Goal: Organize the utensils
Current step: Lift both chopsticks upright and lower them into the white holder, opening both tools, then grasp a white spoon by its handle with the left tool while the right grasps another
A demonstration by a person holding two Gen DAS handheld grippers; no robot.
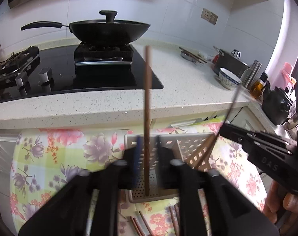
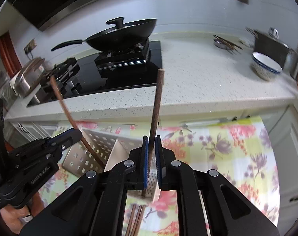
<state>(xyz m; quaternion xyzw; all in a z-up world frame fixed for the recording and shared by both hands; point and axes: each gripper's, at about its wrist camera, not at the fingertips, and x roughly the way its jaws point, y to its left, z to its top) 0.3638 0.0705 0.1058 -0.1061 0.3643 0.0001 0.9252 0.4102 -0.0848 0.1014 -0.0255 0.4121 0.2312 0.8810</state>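
A white perforated utensil holder (image 1: 190, 145) stands on a floral tablecloth; it also shows in the right wrist view (image 2: 93, 149). My left gripper (image 1: 148, 155) is open, its pads either side of an upright brown chopstick (image 1: 147, 118) whose lower end rests in the holder. My right gripper (image 2: 151, 157) has its blue pads (image 2: 146, 157) narrowly apart around another upright chopstick (image 2: 156, 110) with its tip in the holder. Each gripper appears in the other's view: the right (image 1: 223, 127), the left (image 2: 78, 135). Several loose chopsticks (image 2: 136, 220) lie on the cloth below; they also show in the left wrist view (image 1: 141, 226).
Behind is a speckled counter (image 1: 188, 90) with a black hob and lidded wok (image 1: 109, 29). A blue-patterned bowl (image 2: 266, 66), a dark pot (image 2: 271, 45), bottles and a black teapot (image 1: 277, 106) stand at the right. The floral cloth (image 2: 227, 157) extends right.
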